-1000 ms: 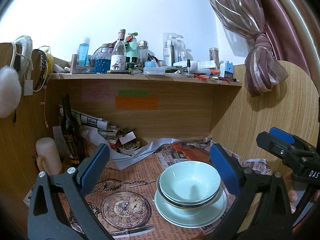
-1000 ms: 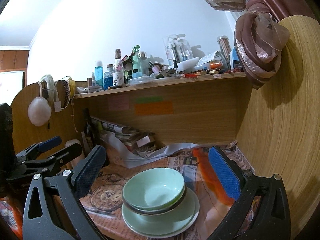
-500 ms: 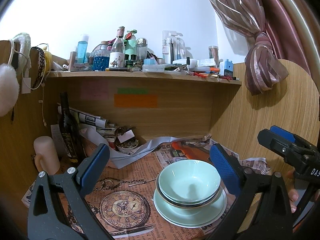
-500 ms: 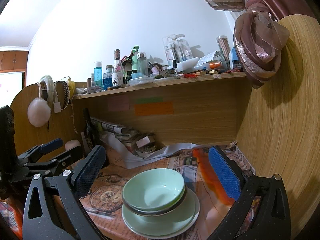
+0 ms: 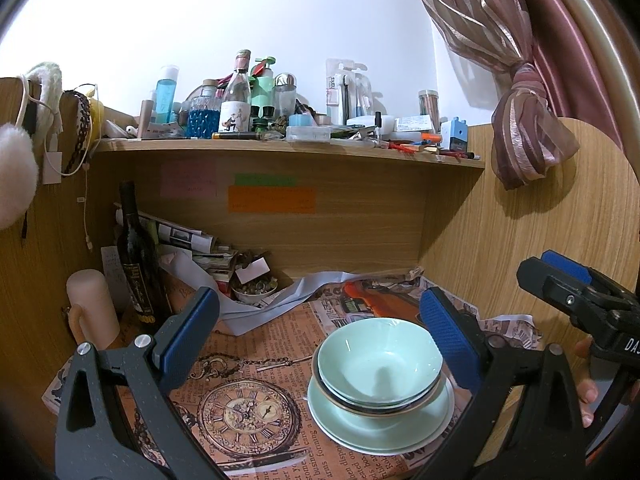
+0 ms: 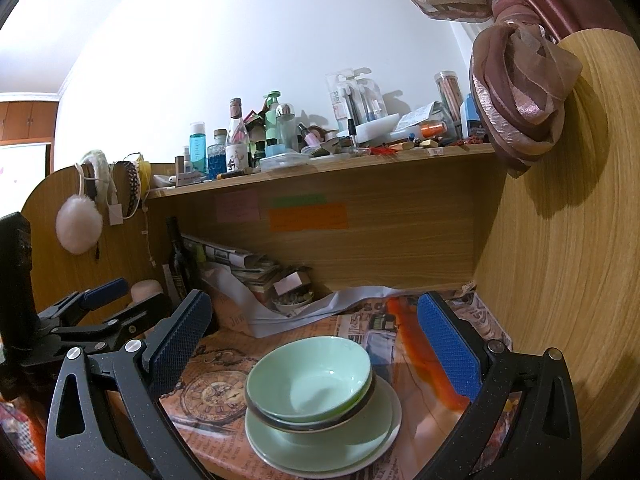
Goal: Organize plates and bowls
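Hovering wide open, empty: left gripper point(image 5: 316, 332) and right gripper point(image 6: 310, 332). Stacked green bowls point(image 6: 310, 380) on plate point(image 6: 372, 436) sit between right's fingers, nearer right.

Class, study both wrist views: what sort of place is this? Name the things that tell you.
Probably a bedroom or dorm desk nook, not a kitchen: a wooden shelf crowded with toiletry bottles, sticky notes on the back panel, and a tied-back curtain.
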`<state>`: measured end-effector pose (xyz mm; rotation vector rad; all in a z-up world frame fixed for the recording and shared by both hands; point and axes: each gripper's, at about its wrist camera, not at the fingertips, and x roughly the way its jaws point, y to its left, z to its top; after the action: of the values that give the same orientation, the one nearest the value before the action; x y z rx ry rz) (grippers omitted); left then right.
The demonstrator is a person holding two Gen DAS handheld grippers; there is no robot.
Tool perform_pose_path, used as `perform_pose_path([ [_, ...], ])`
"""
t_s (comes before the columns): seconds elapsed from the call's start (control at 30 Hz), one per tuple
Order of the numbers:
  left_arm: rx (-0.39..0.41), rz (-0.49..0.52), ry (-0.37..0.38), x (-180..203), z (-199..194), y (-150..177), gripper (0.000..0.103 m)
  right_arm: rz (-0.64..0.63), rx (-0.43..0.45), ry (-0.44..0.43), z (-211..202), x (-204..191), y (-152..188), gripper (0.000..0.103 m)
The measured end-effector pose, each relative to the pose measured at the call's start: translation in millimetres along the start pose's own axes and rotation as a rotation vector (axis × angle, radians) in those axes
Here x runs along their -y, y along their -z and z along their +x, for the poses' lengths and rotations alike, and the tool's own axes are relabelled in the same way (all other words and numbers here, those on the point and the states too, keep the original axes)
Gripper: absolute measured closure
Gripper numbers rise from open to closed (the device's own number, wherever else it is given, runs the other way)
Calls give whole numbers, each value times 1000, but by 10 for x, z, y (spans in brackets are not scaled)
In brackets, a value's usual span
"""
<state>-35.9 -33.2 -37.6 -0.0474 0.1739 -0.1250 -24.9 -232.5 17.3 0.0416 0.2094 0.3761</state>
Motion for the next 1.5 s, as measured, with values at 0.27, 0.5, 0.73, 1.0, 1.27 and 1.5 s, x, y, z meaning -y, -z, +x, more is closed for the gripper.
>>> perform_pose_path([
  [0.27, 0, 0, 2, -6, -3, -2, 1, 1, 0, 2, 4, -17, 3, 0],
  [0.5, -1, 0, 1, -1, -2, -1, 1, 0, 0, 2, 7, -20, 4, 0],
  [0.73, -2, 4, 10, 11, 10, -11, 1, -2, 0, 5, 9, -27, 5, 0],
  [1.0, 0, 9, 22, 17, 14, -12, 1, 1, 0, 3, 13, -17, 4, 0],
  [1.27, 0, 6, 25, 23, 25, -17, 1, -1, -6, 0, 37, -11, 25, 0],
  [1.5, -6, -8, 28, 37, 50, -21, 1, -1, -14, -5, 77, 13, 43, 0],
])
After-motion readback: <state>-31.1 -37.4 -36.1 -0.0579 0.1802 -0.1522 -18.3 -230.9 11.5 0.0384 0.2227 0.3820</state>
